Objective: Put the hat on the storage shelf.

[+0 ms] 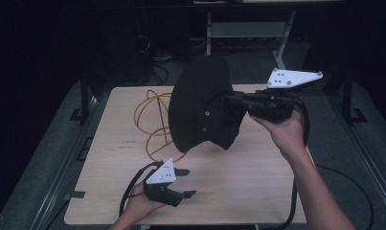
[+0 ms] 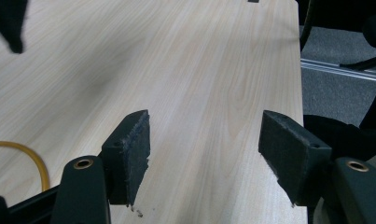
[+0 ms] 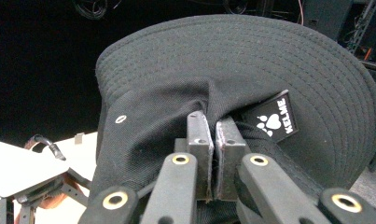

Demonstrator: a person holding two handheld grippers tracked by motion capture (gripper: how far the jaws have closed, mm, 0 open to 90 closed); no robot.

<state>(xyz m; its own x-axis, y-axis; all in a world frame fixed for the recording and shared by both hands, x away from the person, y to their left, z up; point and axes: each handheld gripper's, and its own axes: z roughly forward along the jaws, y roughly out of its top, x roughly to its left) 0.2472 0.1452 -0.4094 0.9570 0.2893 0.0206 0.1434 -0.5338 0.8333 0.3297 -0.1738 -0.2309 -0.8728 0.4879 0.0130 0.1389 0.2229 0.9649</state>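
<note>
Two grippers work over the pale wooden table (image 1: 238,182). The right gripper (image 1: 233,99) pinches the crown fabric of a black cloth bucket hat (image 1: 200,105), lifted above the tabletop, its stitched brim ahead of the pressed-together jaws. The left gripper (image 1: 185,182), jaws spread and empty, hangs below the hat; a looped orange cable (image 1: 150,117) lies beyond it.
</note>
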